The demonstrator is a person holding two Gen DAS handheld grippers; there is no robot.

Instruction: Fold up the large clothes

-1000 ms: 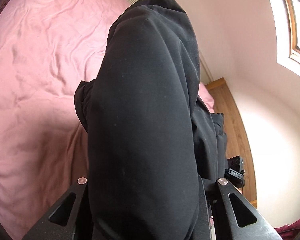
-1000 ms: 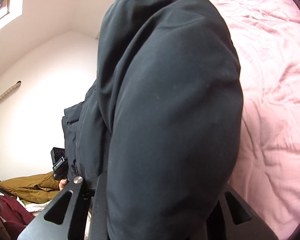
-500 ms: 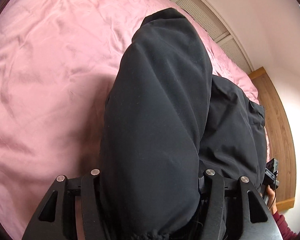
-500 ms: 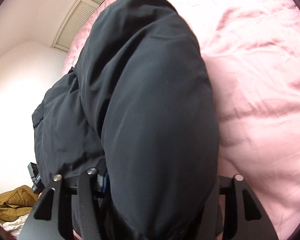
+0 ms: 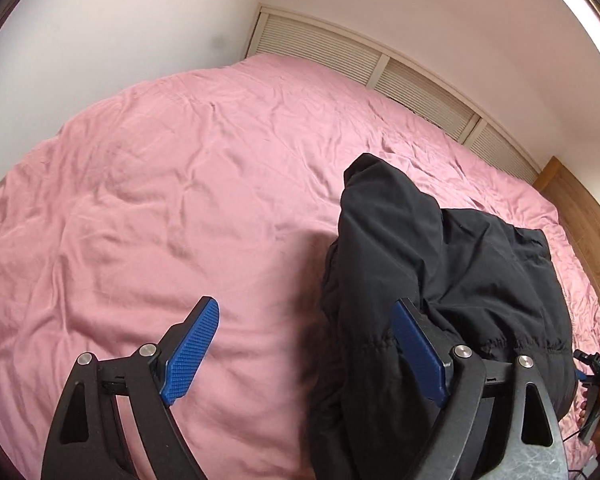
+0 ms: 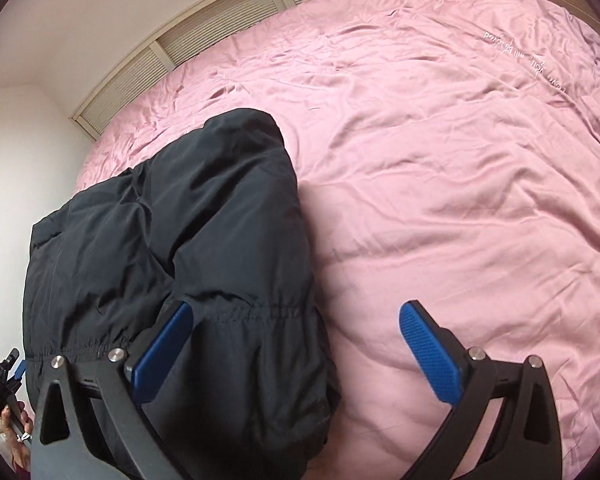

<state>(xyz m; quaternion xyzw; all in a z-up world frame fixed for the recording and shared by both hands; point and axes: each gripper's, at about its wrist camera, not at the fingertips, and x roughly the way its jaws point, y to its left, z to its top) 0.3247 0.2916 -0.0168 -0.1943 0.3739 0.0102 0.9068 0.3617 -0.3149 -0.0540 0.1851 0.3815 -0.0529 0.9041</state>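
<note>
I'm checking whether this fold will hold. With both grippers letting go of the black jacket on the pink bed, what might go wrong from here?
1. The black puffy jacket lies bulging on the soft pink duvet; the fold may spring open.
2. The left gripper and right gripper, jaws opening, each have one pad against the fabric, so pulling away might drag it.

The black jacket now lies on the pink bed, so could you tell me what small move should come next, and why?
Probably draw both tongs back. The left tongs and right tongs are opening, and the black jacket rests bunched on the pink bedcover, still between the pads.
</note>
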